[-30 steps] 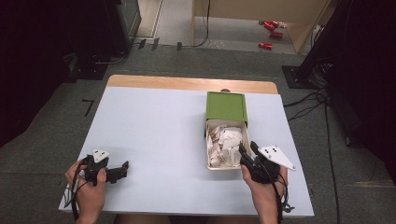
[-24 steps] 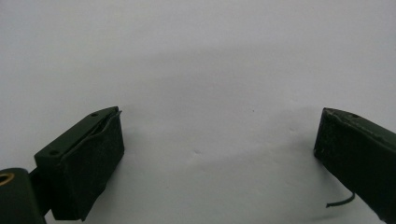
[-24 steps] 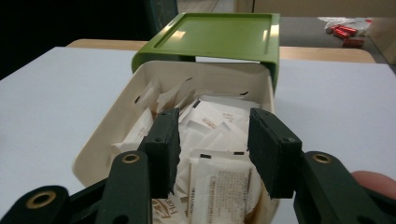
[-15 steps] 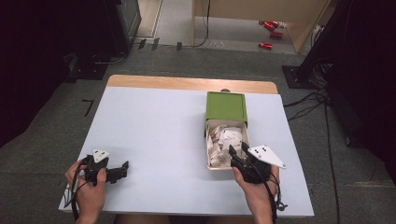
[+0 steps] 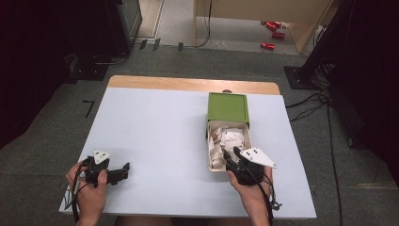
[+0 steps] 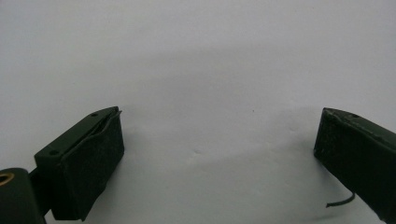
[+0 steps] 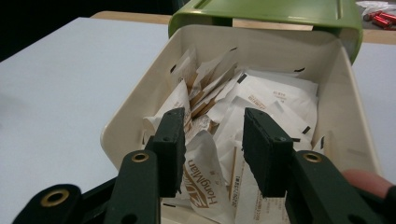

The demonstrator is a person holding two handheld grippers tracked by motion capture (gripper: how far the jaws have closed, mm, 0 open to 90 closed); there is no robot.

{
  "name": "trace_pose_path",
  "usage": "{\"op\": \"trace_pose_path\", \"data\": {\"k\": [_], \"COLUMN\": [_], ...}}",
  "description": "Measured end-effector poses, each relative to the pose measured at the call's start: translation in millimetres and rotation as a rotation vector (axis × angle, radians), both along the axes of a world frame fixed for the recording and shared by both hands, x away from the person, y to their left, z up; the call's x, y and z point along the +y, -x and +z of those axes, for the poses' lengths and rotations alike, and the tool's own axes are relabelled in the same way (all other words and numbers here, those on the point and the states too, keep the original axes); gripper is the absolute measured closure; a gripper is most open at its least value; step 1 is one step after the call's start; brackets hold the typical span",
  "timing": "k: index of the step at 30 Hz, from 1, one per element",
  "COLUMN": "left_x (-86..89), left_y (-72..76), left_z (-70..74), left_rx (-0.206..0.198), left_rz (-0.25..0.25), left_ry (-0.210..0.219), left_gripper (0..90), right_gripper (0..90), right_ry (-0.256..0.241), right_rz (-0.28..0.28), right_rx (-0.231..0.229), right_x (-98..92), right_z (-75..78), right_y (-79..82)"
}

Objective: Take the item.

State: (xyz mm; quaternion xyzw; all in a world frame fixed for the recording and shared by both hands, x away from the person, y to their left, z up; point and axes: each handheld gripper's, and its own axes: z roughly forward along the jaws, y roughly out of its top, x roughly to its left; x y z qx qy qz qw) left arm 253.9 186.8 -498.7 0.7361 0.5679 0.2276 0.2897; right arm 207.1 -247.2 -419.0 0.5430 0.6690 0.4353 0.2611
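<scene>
Lower packets point(image 7: 205, 186) hidden behind right claw point(image 7: 212, 149)

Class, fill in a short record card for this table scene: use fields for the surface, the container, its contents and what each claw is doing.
surface: pale blue table with a wooden far edge
container: cream box, its green lid slid back toward the far end
contents: white paper sachets with brown print, piled loosely
right claw: jaws apart, over the near end of the box, a sachet between them, not yet clamped
left claw: jaws wide apart, over bare table, holding nothing
</scene>
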Motion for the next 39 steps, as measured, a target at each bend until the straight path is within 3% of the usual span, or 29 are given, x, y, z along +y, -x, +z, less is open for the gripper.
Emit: {"op": "trace_pose_path", "data": {"k": [7, 10, 11, 15, 20, 29, 34, 39], "left_x": [0.0, 0.0, 0.0, 0.0, 0.0, 0.0, 0.0, -0.1], "left_y": [0.0, 0.0, -0.1, 0.0, 0.0, -0.1, -0.1, 0.0], "left_z": [0.0, 0.0, 0.0, 0.0, 0.0, 0.0, 0.0, 0.0], "left_rx": [0.001, 0.001, 0.0, 0.0, 0.0, 0.001, 0.001, 0.0], "left_rz": [0.0, 0.0, 0.0, 0.0, 0.0, 0.0, 0.0, 0.0], "left_ry": [0.0, 0.0, 0.0, 0.0, 0.0, 0.0, 0.0, -0.001], "left_gripper": [1.7, 1.7, 1.7, 1.7, 1.7, 1.7, 1.7, 1.7], "right_gripper": [60.4, 60.4, 60.1, 58.5, 58.2, 71.7, 75.5, 76.3], "right_ry": [0.012, 0.016, 0.022, 0.048, 0.076, 0.058, 0.023, 0.005], "right_rz": [0.009, 0.017, 0.042, 0.078, 0.074, 0.041, -0.033, -0.058], "right_rx": [0.035, 0.063, 0.091, 0.099, 0.116, 0.105, 0.045, 0.031], "right_x": [-1.2, -1.1, 0.3, 5.3, 7.2, 2.9, -6.8, -10.1], "right_z": [-10.5, -16.0, -19.3, -23.7, -31.0, -30.4, -21.0, -17.9], "right_y": [-3.2, -3.7, -4.0, -3.8, -6.1, -3.2, 0.4, 1.5]}}
